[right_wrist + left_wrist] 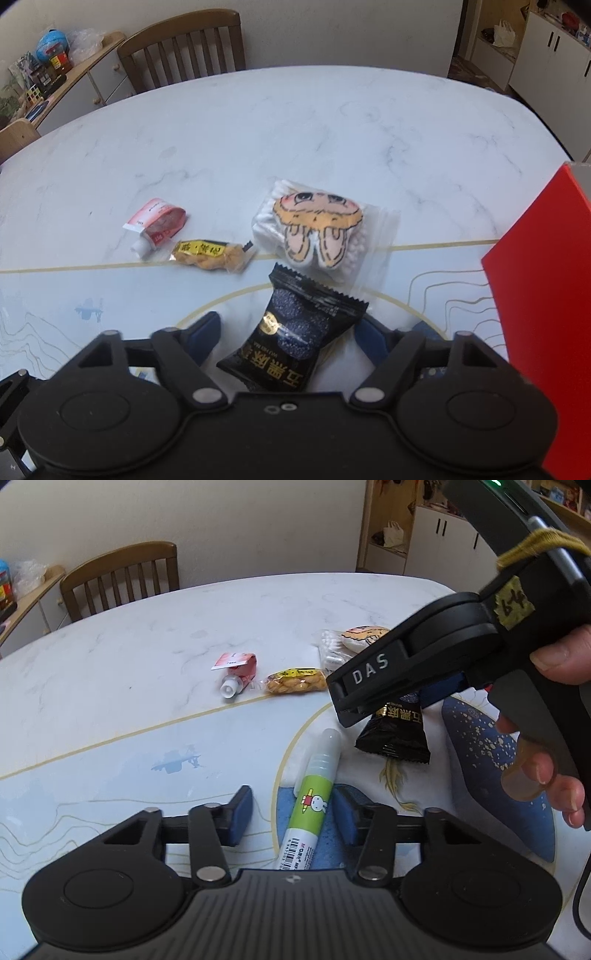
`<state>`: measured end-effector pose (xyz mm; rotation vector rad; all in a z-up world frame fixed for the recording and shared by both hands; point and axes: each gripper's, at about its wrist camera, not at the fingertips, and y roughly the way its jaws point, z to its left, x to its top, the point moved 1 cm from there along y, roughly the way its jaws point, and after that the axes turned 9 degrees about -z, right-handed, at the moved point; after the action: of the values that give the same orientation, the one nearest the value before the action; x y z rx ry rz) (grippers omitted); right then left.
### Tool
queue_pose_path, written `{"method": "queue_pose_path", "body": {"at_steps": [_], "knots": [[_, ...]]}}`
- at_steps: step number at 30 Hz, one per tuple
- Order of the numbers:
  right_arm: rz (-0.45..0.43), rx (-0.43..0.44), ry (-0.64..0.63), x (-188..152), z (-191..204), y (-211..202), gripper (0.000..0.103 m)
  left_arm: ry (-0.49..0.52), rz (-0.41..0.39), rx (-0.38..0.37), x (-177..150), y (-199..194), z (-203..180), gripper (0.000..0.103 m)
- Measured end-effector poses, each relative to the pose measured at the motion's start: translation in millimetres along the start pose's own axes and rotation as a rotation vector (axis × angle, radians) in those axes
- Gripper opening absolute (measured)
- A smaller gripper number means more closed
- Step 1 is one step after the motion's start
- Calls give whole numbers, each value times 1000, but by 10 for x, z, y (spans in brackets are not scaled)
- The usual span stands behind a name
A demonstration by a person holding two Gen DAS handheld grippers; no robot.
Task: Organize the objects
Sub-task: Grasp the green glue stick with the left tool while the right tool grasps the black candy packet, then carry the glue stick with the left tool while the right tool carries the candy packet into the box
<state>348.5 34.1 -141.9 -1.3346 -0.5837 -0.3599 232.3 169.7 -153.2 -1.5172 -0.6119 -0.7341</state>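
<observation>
Objects lie scattered on a pale marble-patterned table (332,122), and two of them sit between gripper fingers. Left gripper (293,818): its blue pads stand on either side of a green-and-white glue pen (313,801) that lies on the table pointing away from the camera; a gap shows between the pen and the left-hand pad, and the other pad is just beside it without clearly pressing, so the jaws are spread around it. Right gripper (286,339): its fingers flank a black snack packet (295,339) with a serrated top edge; the pads stand just beside its sides, and whether they pinch it cannot be told. From the left wrist view a hand (554,716) holds that right gripper by its handle, above the packet. Farther out lie a clear bag of cotton swabs (266,218) with a cartoon-face patch (317,225) on it, a small yellow peanut packet (210,254), and beside that a red-and-white tube (157,225). A red box (546,314) stands at the right edge. A wooden chair (184,48) waits behind the table.
</observation>
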Motion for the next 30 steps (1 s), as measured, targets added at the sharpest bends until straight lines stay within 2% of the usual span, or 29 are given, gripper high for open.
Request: {"method": "queue_pose_path", "body": {"at_steps": [2, 11, 22, 30], "knots": [[1, 6, -4, 0, 7, -4, 67, 7, 0, -6, 3, 5, -23, 39], [8, 16, -10, -15, -52, -72, 35, 17, 18, -20, 27, 5, -85, 22], [16, 54, -22, -209, -235, -394, 32, -33, 42, -18, 57, -51, -130, 20], [-9, 108, -44, -308, -388, -824, 32, -78, 43, -16, 167, -283, -263, 20]]}}
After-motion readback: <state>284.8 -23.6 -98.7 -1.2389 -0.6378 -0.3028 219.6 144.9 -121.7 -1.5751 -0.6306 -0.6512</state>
